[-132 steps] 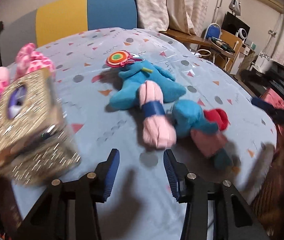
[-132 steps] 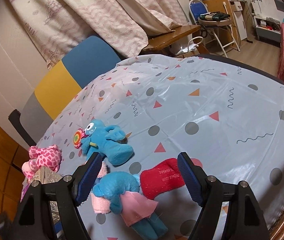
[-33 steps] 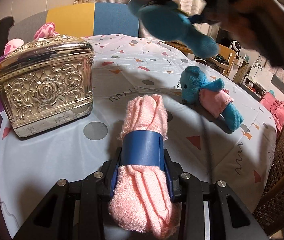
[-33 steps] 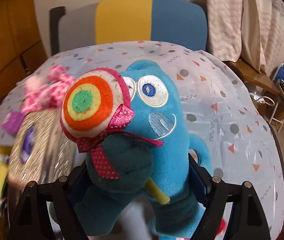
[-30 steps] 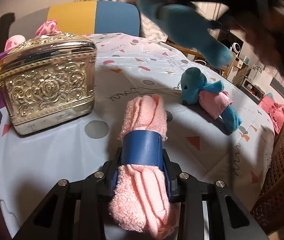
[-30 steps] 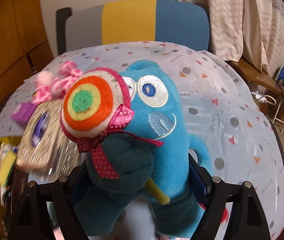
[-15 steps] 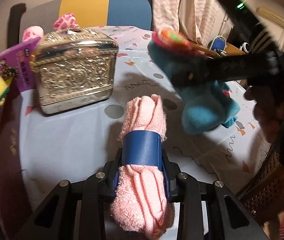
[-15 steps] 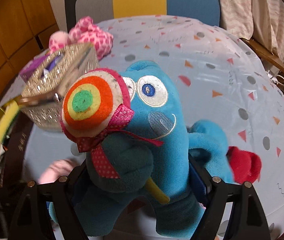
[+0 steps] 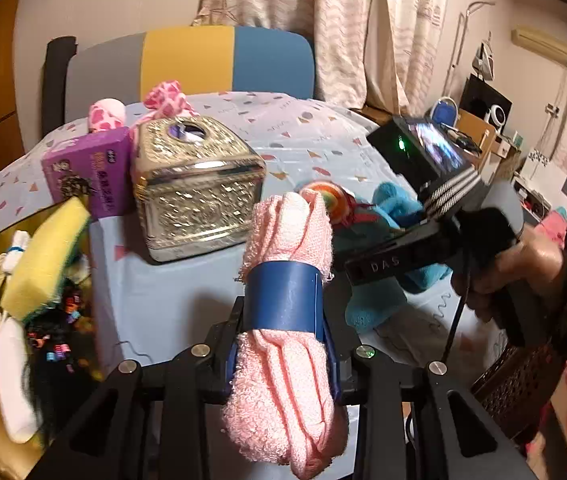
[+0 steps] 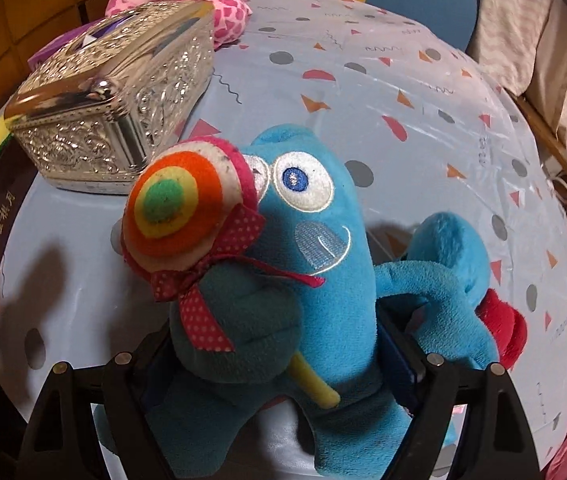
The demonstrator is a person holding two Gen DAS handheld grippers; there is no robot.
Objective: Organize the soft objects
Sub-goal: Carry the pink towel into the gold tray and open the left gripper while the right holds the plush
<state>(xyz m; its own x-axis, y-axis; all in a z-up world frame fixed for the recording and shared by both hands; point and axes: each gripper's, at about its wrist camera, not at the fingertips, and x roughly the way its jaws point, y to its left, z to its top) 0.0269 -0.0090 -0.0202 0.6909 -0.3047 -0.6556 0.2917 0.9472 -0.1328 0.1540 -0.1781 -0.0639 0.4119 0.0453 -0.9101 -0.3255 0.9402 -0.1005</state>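
The left gripper was closed on a rolled pink towel, its fingers pressing the roll just below a plain blue paper band that carried no print I could make out; the towel stood up out of the jaws above the table, which wore a pale blue cloth with dots, triangles and squiggles. The right gripper held a blue plush monster by its body, jaws narrowed onto it, the toy facing the camera with one blue embroidered eye, a stitched smile and a felt lollipop of orange, yellow and green rings tied with a pink dotted ribbon. From the left wrist view the right gripper's body showed the letters "DAS" on its black side, with a green light lit on the unit above. Behind the toy lay another blue plush and a red soft item on the cloth. An embossed silver box stood on the table, a purple carton beside it with printing too blurred to read, and a pink spotted plush behind. A dark strip at the table's left edge bore gold Chinese characters, not clearly legible. A yellow sponge lay at the left among clutter.
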